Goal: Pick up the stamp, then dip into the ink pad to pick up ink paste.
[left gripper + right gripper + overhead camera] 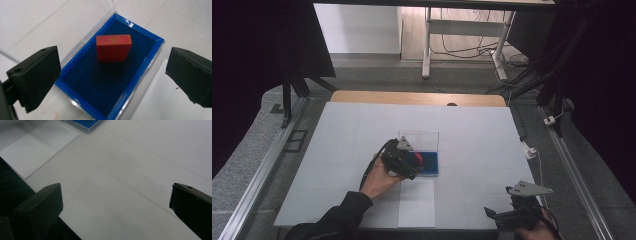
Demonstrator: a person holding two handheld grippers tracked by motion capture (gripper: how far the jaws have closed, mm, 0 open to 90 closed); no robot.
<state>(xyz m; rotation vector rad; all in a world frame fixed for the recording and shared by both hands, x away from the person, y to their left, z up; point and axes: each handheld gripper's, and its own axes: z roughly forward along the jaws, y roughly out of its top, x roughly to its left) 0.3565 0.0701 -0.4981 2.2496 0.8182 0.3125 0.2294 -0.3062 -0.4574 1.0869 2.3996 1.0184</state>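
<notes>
Jaws spread wide, we are hovering our left gripper (112, 75) over the blue tray (150, 57); the red block (113, 48) is lying at twelve o'clock ahead, long axis crosswise. Our right gripper (115, 205), also open, is idling well apart at four o'clock.

black long sleeve (343, 212) on left forearm, left gripper (412, 161) black w/ grey 3-cornered plate + black cable looping off back, right gripper (490, 213) black w/ same grey plate, blocky matte black jaws w/ small screw holes near tips
</notes>
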